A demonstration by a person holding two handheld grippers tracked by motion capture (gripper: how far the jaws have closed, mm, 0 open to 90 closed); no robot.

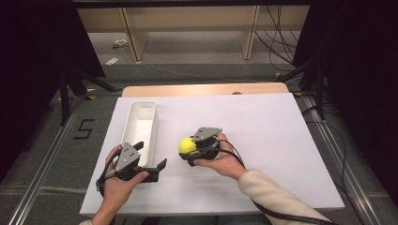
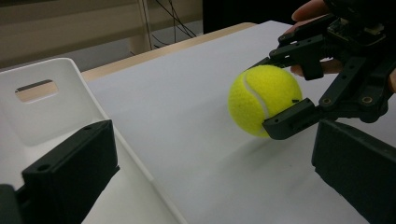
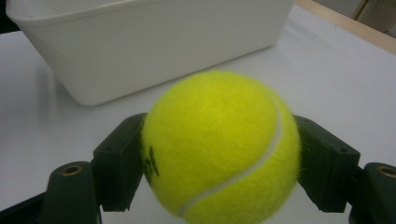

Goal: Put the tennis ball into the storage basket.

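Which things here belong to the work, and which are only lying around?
Belong to the work:
- tennis ball, held in the right gripper
- white bin, next to the left gripper

Only lying around:
- white scraps on the floor
- cables behind the table

Open white table [image 1: 263, 126] is left from twelve to four o'clock of the tennis ball [image 1: 187, 146], so passage there is unhindered. At ten o'clock the way is blocked by the white bin [image 1: 141, 123]. At eight o'clock the gap is narrowed by the left gripper [image 1: 152, 166], which is held open.
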